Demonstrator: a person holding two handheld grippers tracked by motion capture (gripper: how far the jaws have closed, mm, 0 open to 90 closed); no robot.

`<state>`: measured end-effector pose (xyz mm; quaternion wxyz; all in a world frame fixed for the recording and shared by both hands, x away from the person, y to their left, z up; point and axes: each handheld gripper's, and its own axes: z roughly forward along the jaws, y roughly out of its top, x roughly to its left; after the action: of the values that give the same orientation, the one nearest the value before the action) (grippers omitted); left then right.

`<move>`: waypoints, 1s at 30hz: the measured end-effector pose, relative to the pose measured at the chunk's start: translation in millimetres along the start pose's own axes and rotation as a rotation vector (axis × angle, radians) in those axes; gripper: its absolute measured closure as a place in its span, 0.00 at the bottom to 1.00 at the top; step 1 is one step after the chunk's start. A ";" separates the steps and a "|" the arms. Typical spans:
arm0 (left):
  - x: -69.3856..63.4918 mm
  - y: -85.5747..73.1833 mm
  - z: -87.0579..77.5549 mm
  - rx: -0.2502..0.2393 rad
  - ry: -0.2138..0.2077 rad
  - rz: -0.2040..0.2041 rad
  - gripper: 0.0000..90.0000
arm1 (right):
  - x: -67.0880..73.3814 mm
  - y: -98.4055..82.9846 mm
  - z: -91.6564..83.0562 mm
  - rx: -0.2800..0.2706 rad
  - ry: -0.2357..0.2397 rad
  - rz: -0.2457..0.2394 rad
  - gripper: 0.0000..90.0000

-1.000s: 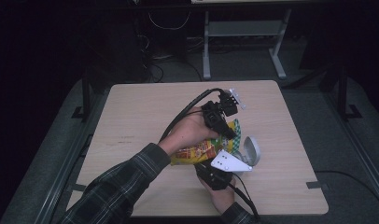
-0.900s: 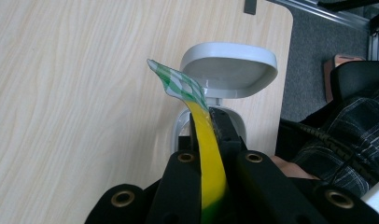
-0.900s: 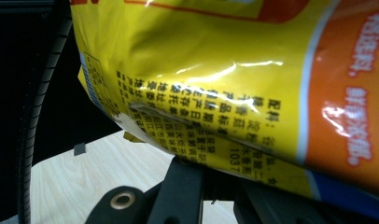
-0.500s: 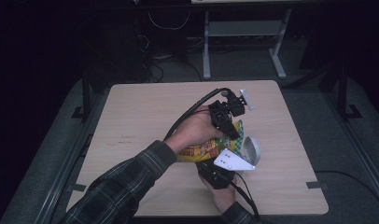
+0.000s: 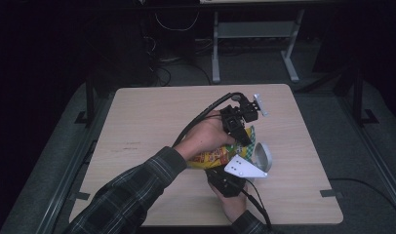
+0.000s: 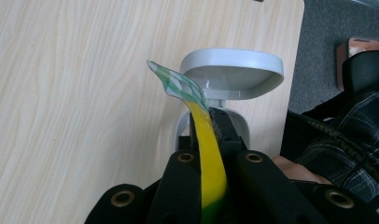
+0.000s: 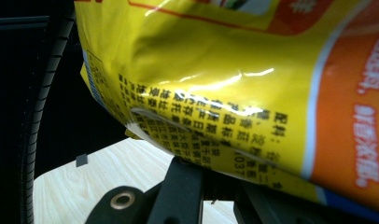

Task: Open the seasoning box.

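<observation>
The left forearm, in a plaid sleeve [image 5: 132, 195], reaches up and right across the high view. Its hand [image 5: 206, 139] wraps the left gripper [image 5: 242, 139], which points down and toward the person, plate uppermost and cable arching back over the wrist. In the left gripper view its jaws stand clamped together. The right hand [image 5: 232, 202] comes in from the bottom edge, holding the right gripper [image 5: 235, 170] pointing away from the person, its plate tilted to the right. Its jaws are closed too.
</observation>
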<state>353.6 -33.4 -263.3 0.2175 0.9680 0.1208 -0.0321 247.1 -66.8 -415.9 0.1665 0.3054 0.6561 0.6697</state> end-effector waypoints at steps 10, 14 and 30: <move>0.6 0.2 -0.2 -0.007 0.007 0.000 1.00 | -1.4 0.3 0.2 0.000 -0.001 -0.001 1.00; 1.7 0.1 -0.4 -0.009 0.007 -0.002 1.00 | -2.0 0.4 0.6 0.001 0.002 0.000 1.00; 4.6 0.6 -2.5 -0.009 0.012 -0.008 1.00 | -4.0 2.4 3.7 -0.003 0.006 0.000 1.00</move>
<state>358.3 -31.9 -261.3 0.2210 0.9667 0.1259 -0.0268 252.8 -66.6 -414.4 0.1650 0.3030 0.6559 0.6714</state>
